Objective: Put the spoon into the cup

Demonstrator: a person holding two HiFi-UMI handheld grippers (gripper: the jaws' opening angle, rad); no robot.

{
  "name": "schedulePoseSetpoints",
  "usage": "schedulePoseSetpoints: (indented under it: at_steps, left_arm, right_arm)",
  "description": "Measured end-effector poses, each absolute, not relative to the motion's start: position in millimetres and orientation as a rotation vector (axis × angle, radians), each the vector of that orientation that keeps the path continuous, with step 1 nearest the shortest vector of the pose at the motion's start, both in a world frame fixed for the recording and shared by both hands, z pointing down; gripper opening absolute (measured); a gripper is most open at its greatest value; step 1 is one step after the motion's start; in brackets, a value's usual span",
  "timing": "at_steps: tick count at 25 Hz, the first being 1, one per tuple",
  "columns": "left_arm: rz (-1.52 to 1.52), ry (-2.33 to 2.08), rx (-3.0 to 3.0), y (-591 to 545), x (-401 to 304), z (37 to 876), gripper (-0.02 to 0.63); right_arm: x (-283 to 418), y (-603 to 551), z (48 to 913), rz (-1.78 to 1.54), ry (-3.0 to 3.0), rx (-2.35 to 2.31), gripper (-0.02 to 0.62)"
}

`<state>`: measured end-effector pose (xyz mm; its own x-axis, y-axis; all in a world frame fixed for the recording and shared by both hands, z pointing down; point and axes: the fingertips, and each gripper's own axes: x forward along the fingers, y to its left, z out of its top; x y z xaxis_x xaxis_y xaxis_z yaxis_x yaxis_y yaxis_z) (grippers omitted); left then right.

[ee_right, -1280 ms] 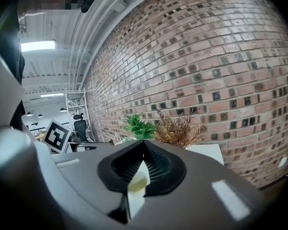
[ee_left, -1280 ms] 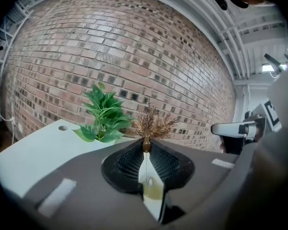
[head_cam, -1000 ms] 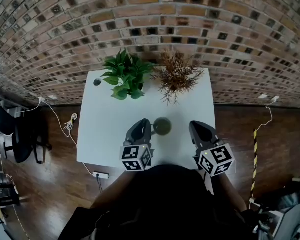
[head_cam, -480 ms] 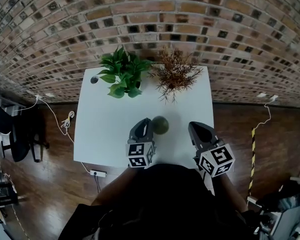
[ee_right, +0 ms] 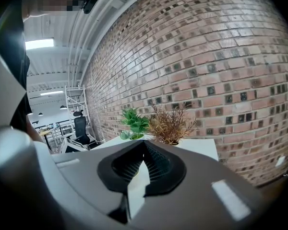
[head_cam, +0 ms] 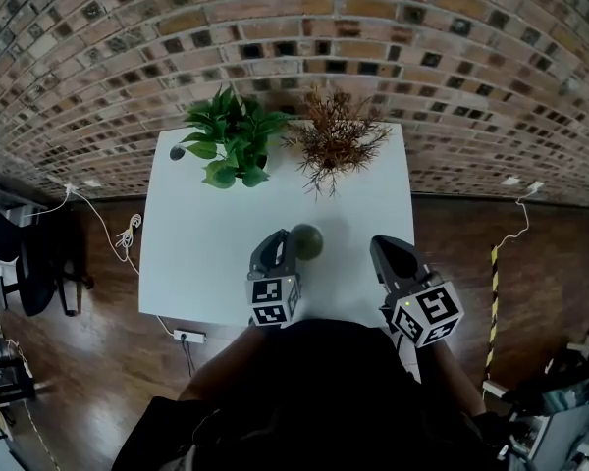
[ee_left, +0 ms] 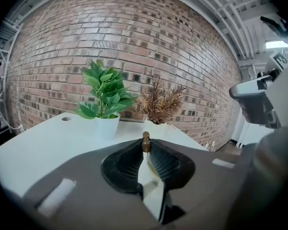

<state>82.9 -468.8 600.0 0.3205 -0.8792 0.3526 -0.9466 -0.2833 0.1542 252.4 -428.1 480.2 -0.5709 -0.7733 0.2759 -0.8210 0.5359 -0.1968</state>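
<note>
Your left gripper (ee_left: 145, 145) has its jaws pinched on a slim, brownish spoon (ee_left: 145, 142). Only the rounded end of the handle shows, standing upright just above the jaw tips. The rest runs down behind the ribbed black pads, out of sight. In the head view, the round olive-green cup (head_cam: 307, 240) stands on the white rectangular worktop (head_cam: 206, 253), right at those jaw tips and a little to their right, so close that the two overlap. You cannot tell from any view whether the spoon's lower end is inside the cup.

Your right gripper (ee_right: 143, 145) has its jaws pressed together at the tips with nothing between them. It sits near the worktop's front edge, with the cup off to the left of its jaws and apart from them.

Well beyond both sets of jaws, at the far edge of the worktop, a leafy green plant (head_cam: 228, 145) stands in a white pot (ee_left: 107, 127). A dry, brown, twiggy plant (head_cam: 334, 145) stands just to its right. Behind them is a red-brown brick wall (head_cam: 294, 27).
</note>
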Motion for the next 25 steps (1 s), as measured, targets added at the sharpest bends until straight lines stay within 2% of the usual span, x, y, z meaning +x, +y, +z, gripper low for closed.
schedulePoseSetpoints:
  at_steps: [8,12,14,23,25]
  left_arm:
    - [0.356,-1.639,2.224,-465.2,81.0,608.7,0.05]
    - [0.387,-1.635,2.227,-459.2,77.9,610.7,0.167]
    - [0.39,-1.631,2.235,-455.2,77.2,608.9,0.182]
    - [0.345,-1.629,2.202,-426.3,59.6,584.9,0.184]
    - [0.317,-1.644,2.206,-420.2,55.8,573.8,0.16]
  right_arm:
    - [254.9,-428.5,473.1,0.448,-2.643,1.368,0.006]
    - [255.0,-425.9,475.1,0.463,-2.644,1.36,0.006]
    - [256.1,-424.6,475.2,0.467,-2.649,1.362,0.006]
    - [268.4,-419.2,471.1,0.5,-2.694,1.372,0.006]
    - [273.0,-417.0,471.0,0.513,-2.7,1.375,0.006]
